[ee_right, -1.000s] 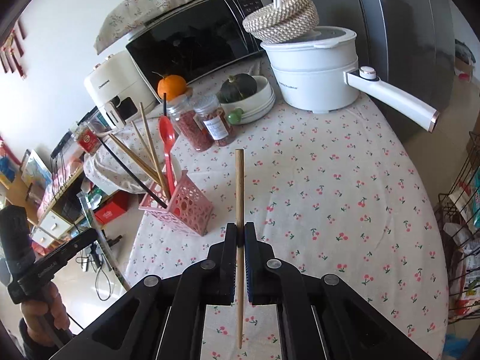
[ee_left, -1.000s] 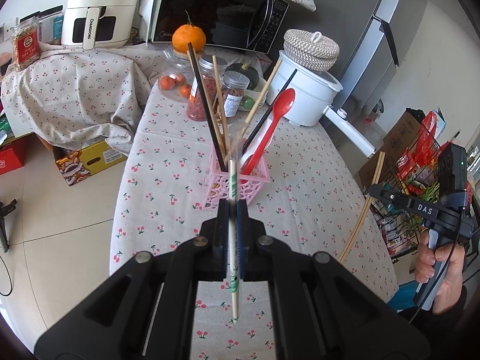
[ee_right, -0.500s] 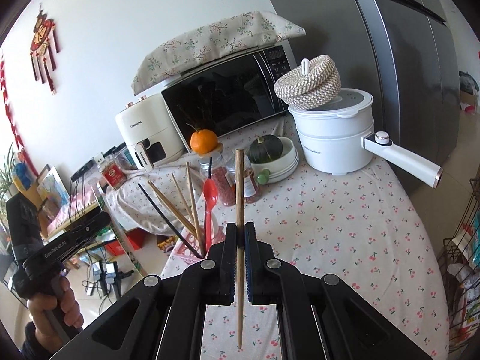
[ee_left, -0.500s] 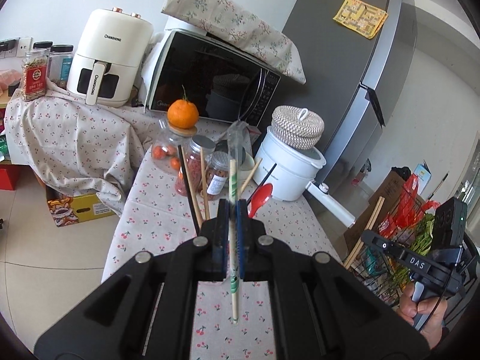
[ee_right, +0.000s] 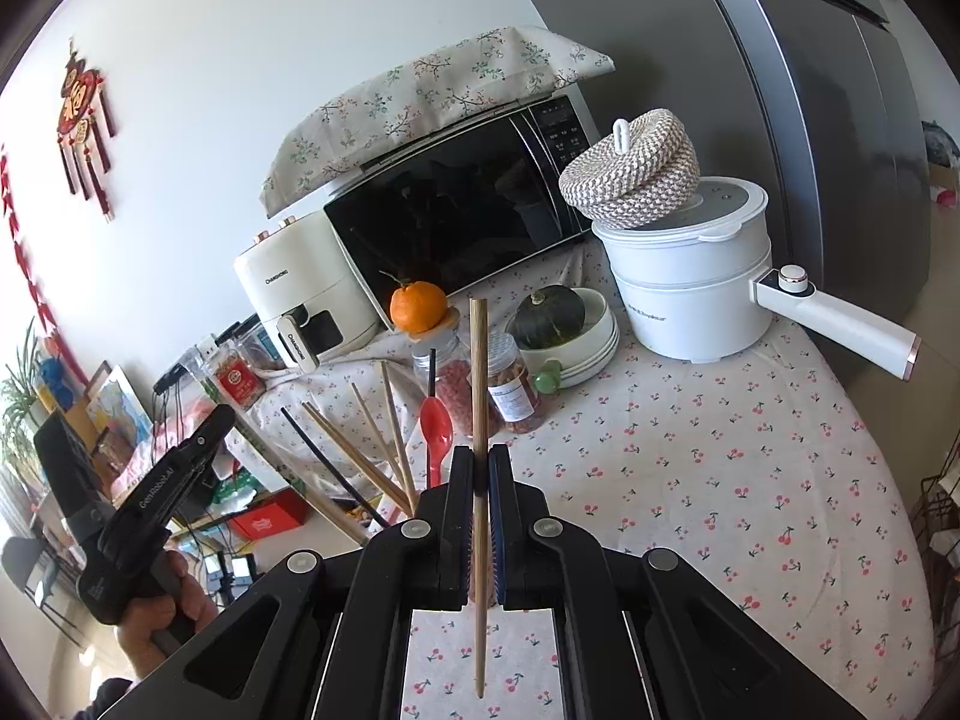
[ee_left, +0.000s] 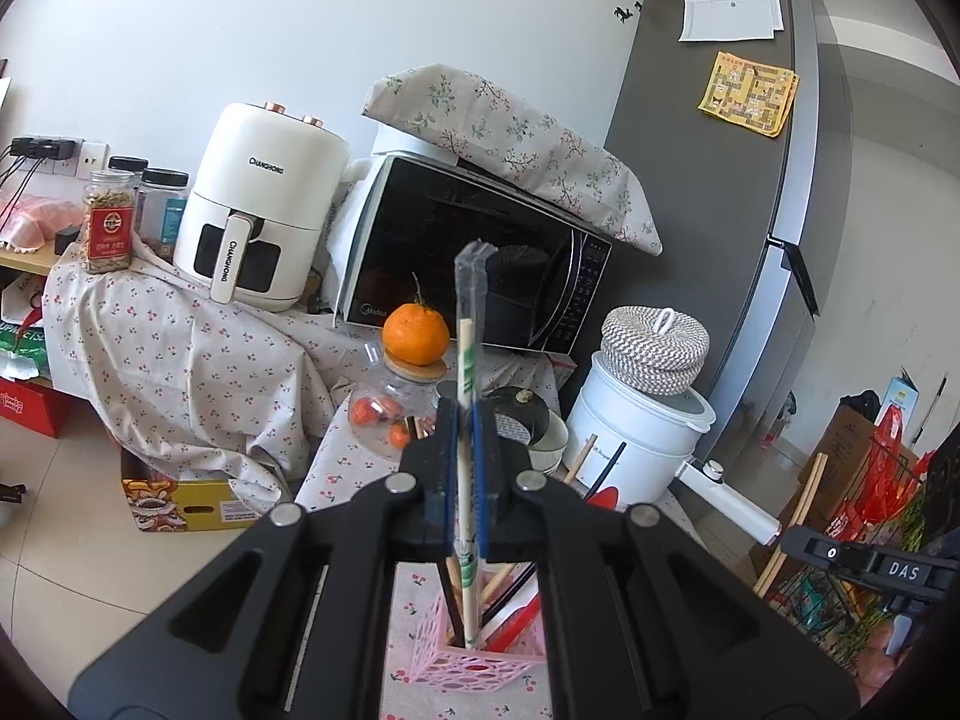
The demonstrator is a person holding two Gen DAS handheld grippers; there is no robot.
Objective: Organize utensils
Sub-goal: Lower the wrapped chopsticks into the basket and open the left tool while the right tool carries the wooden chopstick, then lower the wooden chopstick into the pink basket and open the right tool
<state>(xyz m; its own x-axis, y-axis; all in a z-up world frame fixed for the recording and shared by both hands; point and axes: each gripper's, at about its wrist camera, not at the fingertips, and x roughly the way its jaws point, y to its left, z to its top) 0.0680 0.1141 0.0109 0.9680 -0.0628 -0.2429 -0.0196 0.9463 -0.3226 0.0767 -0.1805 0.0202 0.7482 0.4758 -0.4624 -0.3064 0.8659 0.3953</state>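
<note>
Both grippers clamped on chopsticks, left one now right over the basket

Since a moment ago the left gripper [ee_left: 465,420] has tipped up and moved in, so its plastic-sleeved pale chopstick [ee_left: 467,372] now dips its lower tip into the pink lattice plastic basket [ee_left: 480,663] on the cherry-print tablecloth [ee_right: 720,468]. The right gripper [ee_right: 479,468] stays pinched on a bare round wooden chopstick [ee_right: 479,372], upright, above the cloth beside the glossy red plastic spoon [ee_right: 436,426].

Left tool [ee_left: 463,468] raised, pointing forward, jaws pinched tight on wrapped chopstick [ee_left: 465,396] held upright. Right tool [ee_right: 479,501] level, jaws pinched on bare wooden chopstick [ee_right: 479,396], also upright. Left hand [ee_right: 162,606] gripping handle.
</note>
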